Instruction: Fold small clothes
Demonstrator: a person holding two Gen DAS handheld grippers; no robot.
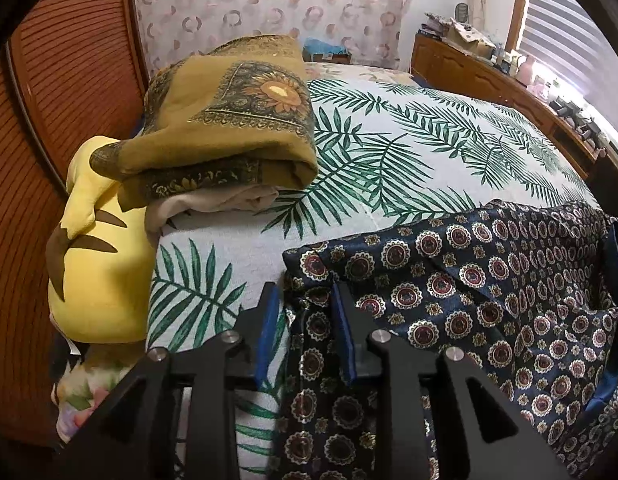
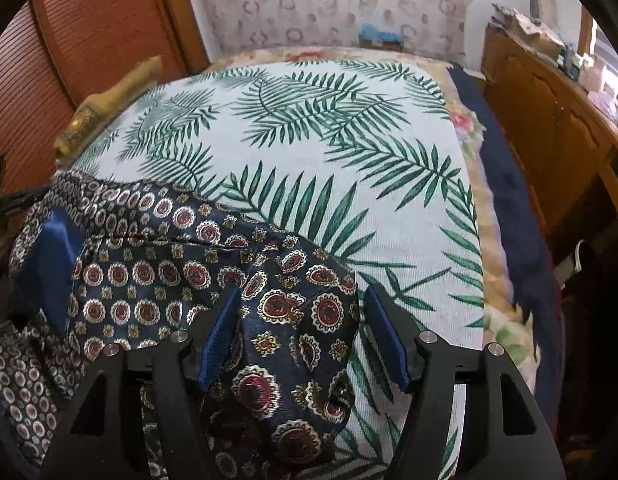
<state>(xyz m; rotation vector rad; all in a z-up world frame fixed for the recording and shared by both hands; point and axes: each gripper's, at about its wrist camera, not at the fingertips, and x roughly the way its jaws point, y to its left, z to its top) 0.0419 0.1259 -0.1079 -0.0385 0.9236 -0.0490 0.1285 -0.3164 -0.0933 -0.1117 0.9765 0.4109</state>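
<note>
Left wrist view: patterned garment (image 1: pixel 489 280) on my leaf-print bed sheet (image 1: pixel 409 152).
My left gripper (image 1: pixel 305 320) pinches its edge; my right gripper (image 2: pixel 301 320), fingers spread, straddles a fold.

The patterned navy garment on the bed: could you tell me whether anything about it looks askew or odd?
The navy garment lies rumpled on the palm-leaf bedspread, its near corner bunched between the right hand-held gripper fingers. Otherwise nothing stands out.

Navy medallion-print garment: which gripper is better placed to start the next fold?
Probably the left gripper: its fingers look nearly closed on the navy medallion-print garment. The right gripper stands wide open around a corner.
</note>
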